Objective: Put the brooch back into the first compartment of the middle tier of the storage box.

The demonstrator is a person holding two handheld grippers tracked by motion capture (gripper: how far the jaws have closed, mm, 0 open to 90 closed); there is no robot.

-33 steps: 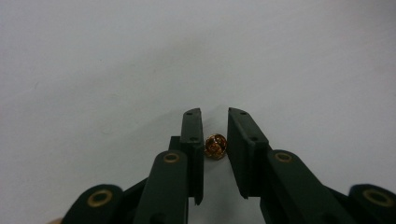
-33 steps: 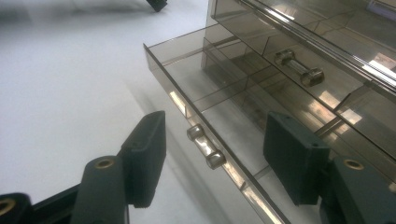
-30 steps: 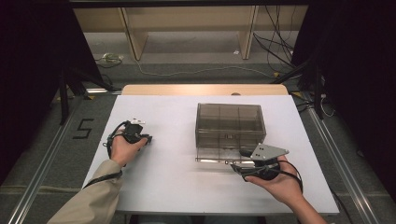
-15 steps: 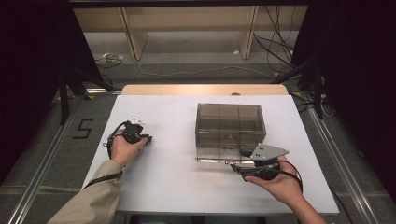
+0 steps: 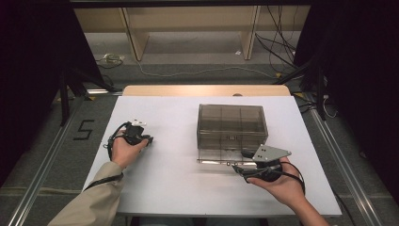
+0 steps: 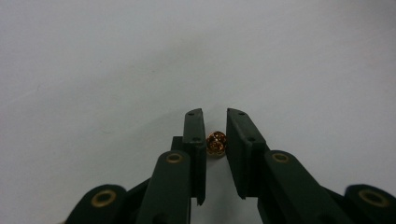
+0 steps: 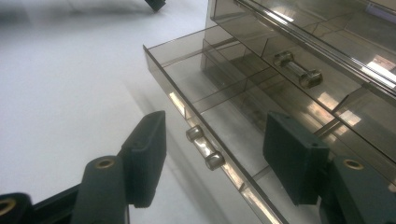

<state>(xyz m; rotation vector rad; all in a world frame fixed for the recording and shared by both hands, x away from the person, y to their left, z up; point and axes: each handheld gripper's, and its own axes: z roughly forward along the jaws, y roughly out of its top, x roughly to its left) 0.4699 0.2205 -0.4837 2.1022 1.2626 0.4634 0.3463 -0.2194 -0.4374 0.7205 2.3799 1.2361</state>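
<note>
Forearms enter at six o'clock in the high view: the right gripper (image 5: 244, 167), jaws spread, straddles the handle (image 7: 204, 147) of the pulled-out lower drawer (image 7: 196, 81) without touching it, while at nine o'clock the left gripper (image 6: 215, 140) stands clamped on a small golden bead (image 6: 216, 143) just above the white table (image 5: 179, 188). Farther off, at the table's centre, sits the smoky plastic drawer cabinet (image 5: 231, 125). Being round and pinched near the jaw tips, the bead could probably squirt free and roll off during the carry to the drawer.
</note>
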